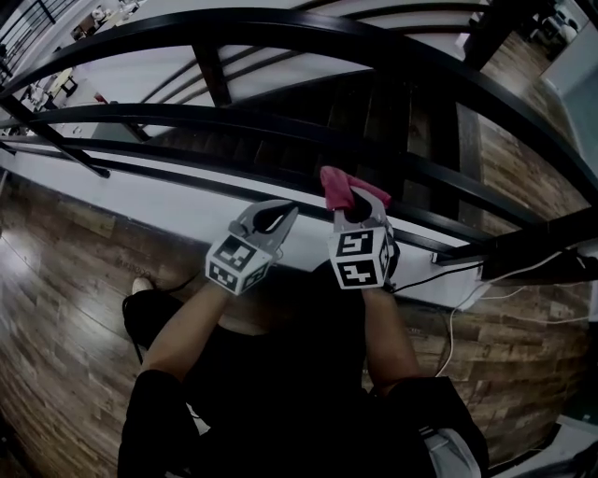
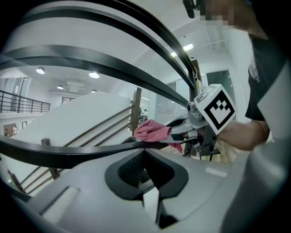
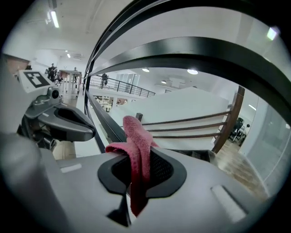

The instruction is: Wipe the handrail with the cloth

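Note:
A pink-red cloth sticks up from my right gripper, which is shut on it. In the right gripper view the cloth hangs folded between the jaws, and a thin black rail runs just behind it. Whether cloth and rail touch I cannot tell. The broad black handrail curves across the top, with lower rails beneath it. My left gripper is beside the right one, shut with nothing in it. From the left gripper view I see the cloth at a dark rail.
Below the railing runs a white ledge, and beyond it dark stairs go down. Brown wooden floor lies under the person's dark trousers. A white cable trails on the floor at the right.

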Action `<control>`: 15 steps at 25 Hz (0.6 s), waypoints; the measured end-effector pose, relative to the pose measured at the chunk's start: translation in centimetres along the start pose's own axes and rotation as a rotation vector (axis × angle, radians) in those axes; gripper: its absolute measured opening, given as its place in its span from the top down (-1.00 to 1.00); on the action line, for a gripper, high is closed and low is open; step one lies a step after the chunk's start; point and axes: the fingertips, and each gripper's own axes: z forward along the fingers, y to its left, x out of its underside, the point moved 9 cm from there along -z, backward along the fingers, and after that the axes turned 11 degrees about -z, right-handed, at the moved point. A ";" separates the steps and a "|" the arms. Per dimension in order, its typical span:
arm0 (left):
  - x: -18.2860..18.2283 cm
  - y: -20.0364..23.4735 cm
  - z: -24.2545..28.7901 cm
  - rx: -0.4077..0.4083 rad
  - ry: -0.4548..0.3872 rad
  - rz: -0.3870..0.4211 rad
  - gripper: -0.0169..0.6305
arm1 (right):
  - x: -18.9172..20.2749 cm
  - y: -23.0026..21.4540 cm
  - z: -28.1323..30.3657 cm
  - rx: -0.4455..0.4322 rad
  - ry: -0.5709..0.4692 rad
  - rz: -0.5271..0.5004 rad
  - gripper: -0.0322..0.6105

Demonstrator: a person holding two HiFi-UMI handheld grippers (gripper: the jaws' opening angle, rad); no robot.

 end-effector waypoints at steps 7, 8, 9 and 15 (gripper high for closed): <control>-0.1 1.6 -2.0 -0.034 0.022 0.042 0.95 | -1.7 1.7 1.2 -0.030 0.014 -0.049 0.77; -0.1 1.9 -2.3 -0.029 0.020 0.038 0.95 | -2.0 1.9 1.4 -0.034 0.015 -0.059 0.77; -0.1 2.2 -2.6 -0.023 0.020 0.036 0.95 | -2.3 2.2 1.6 -0.035 0.017 -0.071 0.77; 0.3 4.3 -5.1 -0.011 0.090 0.077 0.95 | -4.4 4.5 3.0 -0.039 0.036 -0.133 0.77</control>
